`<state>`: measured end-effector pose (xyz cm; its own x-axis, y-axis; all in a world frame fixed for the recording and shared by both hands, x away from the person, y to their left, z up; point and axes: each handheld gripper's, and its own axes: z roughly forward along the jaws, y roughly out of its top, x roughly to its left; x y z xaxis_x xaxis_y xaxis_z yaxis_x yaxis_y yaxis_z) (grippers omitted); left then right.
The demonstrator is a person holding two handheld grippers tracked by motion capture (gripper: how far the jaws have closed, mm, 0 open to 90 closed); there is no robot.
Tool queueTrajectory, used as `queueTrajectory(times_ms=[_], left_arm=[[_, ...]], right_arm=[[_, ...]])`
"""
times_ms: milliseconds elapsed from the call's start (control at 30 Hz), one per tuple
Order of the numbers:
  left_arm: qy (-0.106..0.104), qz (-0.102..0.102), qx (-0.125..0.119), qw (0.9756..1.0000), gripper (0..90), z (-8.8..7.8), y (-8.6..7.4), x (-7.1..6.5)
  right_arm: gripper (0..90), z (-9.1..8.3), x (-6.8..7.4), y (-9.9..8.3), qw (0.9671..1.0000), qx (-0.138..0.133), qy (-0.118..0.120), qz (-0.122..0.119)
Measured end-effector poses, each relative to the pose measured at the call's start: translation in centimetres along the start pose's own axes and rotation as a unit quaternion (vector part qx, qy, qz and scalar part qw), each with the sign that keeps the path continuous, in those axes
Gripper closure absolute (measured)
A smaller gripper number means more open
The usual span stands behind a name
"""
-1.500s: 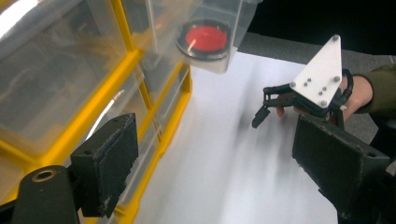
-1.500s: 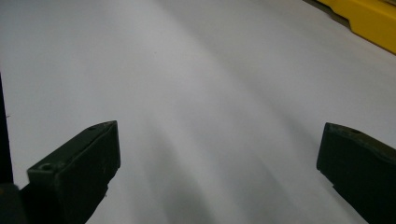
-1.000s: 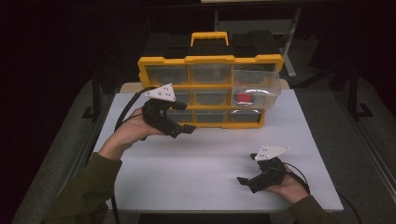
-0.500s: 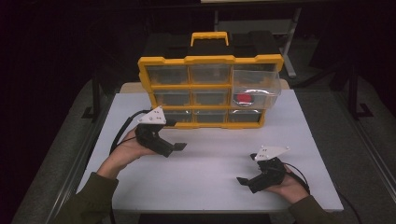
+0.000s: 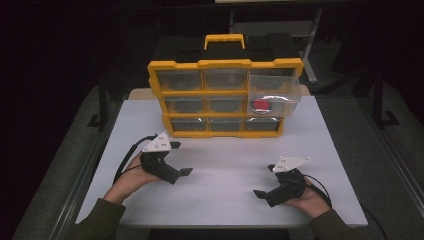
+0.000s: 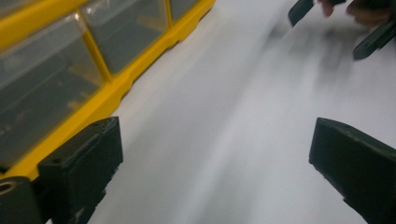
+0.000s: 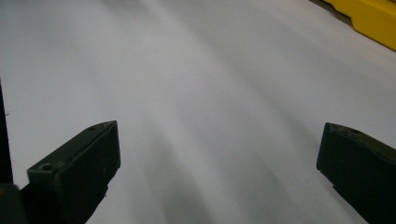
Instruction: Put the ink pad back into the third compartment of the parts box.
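Observation:
A yellow organizer [image 5: 225, 65] with clear drawers stands at the back of the white table [image 5: 225, 165]. Its top right drawer [image 5: 280, 87] is pulled out, and a red thing [image 5: 260, 105] shows through the clear plastic. My left gripper [image 5: 182, 172] rests low over the table in front of the organizer's left end. Its jaws have just been opening and now stand wide apart with nothing between them [image 6: 215, 163]. The organizer's bottom row [image 6: 70, 70] runs along the left of that view. My right gripper [image 5: 260, 194] lies near the front right, open and empty [image 7: 219, 163].
The organizer's black carry handle [image 5: 224, 40] with a yellow grip rises behind it. Dark floor and stand legs surround the table. The other hand's gripper [image 6: 373, 42] shows far off in the left gripper view. A yellow corner of the organizer [image 7: 369, 18] edges the right gripper view.
My left hand has come down and back from the organizer's left drawers to the table, and its jaws have spread. The right hand has kept still.

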<state>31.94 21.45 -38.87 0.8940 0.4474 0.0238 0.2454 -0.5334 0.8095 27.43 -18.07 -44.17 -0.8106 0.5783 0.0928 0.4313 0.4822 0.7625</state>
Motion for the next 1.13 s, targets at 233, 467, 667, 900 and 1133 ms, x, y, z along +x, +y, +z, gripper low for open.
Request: queueTrajectory(times_ms=[233,467,667,900,1133], left_arm=[[0.01,-0.02,0.006,0.9997,0.0,-0.3,-2.4,-0.1],[0.025,-0.04,-0.005,0.9989,0.0,-1.0,-4.6,-0.4],[0.03,-0.043,-0.015,0.9985,0.0,-1.6,-6.0,-0.9],[0.031,-0.048,-0.026,0.998,0.0,-1.8,-7.3,-1.1],[0.027,-0.049,-0.017,0.9983,0.0,-1.6,-7.5,-1.0]], right_arm=[[0.0,0.0,0.0,0.0,1.0,0.001,0.0,-0.001],[0.0,0.1,0.1,0.0,1.0,0.002,0.001,-0.002],[0.0,0.1,0.1,0.0,1.0,0.003,0.0,-0.003],[0.0,0.1,0.0,-0.1,1.0,0.004,0.0,-0.002],[0.0,0.1,0.1,-0.1,1.0,0.005,-0.001,-0.002]])
